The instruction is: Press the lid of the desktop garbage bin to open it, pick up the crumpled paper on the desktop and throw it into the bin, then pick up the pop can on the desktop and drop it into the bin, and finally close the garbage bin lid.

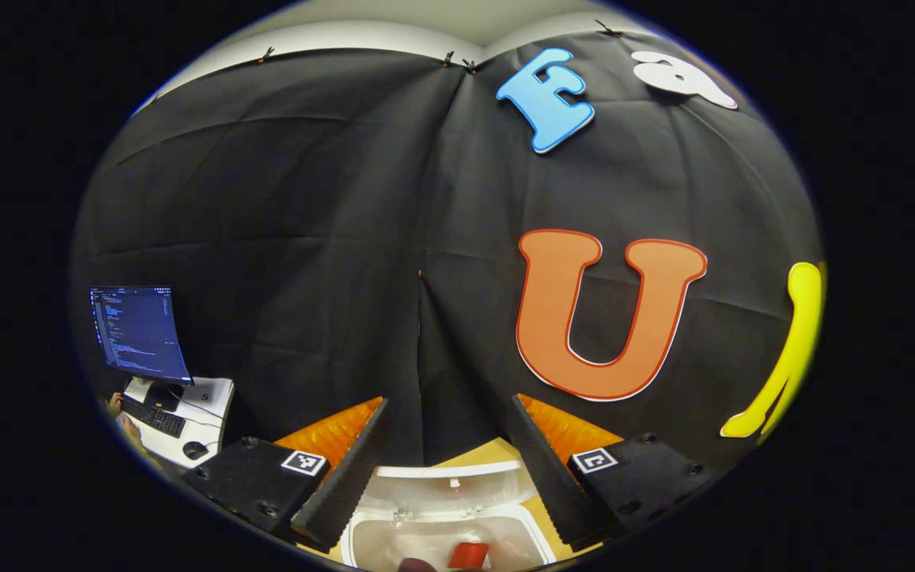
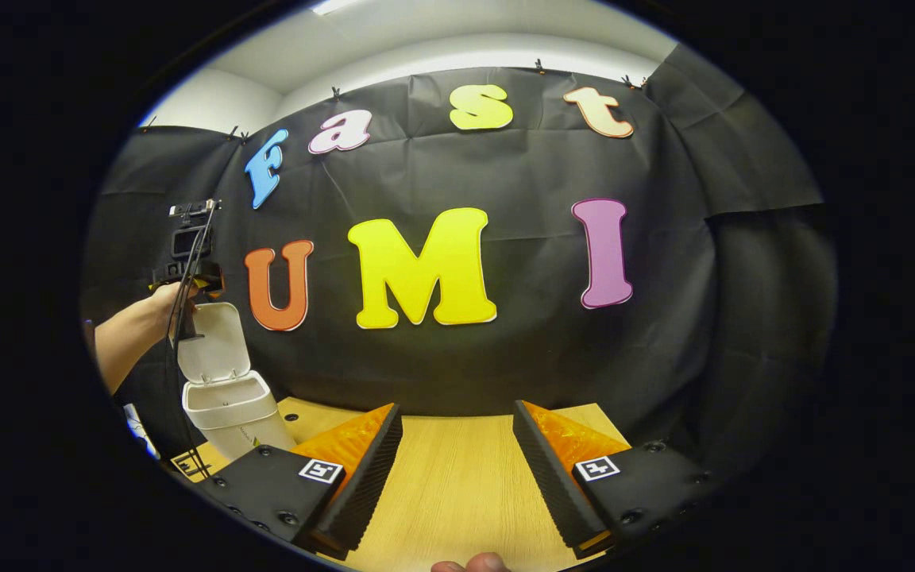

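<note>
Left gripper spread wide, empty, held above open white plastic desktop bin. Red pop can lying inside bin, lid tipped up behind. Right gripper also spread, empty, over bare light wooden tabletop. Bin at table's far left corner in right gripper view.

Even overhead light, sharp, fisheye-warped edges

No legible text: the monitor shows lines too small to read (likewise the bin's faint mark).
</note>
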Demonstrator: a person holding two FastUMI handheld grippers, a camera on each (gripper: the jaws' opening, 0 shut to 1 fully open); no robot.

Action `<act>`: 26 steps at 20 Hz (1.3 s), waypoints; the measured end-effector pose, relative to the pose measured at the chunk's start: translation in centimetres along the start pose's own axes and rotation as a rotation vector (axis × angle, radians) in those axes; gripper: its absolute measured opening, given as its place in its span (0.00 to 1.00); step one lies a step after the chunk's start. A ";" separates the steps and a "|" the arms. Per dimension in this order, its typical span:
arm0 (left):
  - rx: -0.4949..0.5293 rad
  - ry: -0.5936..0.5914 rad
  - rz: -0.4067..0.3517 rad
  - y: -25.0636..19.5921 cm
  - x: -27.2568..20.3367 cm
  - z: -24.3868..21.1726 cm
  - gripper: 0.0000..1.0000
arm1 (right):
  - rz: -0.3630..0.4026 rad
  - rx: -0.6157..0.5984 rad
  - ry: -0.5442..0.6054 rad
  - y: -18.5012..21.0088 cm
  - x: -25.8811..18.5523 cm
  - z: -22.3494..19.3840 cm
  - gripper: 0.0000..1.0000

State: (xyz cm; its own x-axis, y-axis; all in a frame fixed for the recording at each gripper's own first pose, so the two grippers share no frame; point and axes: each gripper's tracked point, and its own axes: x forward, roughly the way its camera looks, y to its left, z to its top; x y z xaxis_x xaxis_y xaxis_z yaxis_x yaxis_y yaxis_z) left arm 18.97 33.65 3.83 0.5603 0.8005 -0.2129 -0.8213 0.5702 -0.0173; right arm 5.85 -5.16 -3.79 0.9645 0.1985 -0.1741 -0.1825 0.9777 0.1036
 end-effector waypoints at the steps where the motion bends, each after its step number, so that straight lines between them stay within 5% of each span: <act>1: 0.015 0.011 0.016 0.0 0.2 -0.3 0.96 | -0.003 0.002 0.002 0.0 -0.1 -0.2 0.90; 12: -0.014 0.048 -0.020 -1.0 -6.6 -4.2 0.95 | 0.043 0.021 0.019 2.1 -0.8 -1.5 0.90; 26: -0.044 0.216 0.010 -1.6 -12.2 -18.4 0.98 | 0.074 0.008 0.075 1.0 -3.7 -3.9 0.90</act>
State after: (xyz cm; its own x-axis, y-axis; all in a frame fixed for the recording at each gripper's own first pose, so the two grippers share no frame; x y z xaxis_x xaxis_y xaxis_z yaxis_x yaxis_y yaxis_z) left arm 11.48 19.60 -11.48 0.5199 0.7452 -0.4176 -0.8333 0.5499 -0.0562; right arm 1.33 -4.70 -6.84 0.9314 0.2754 -0.2381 -0.2514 0.9596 0.1267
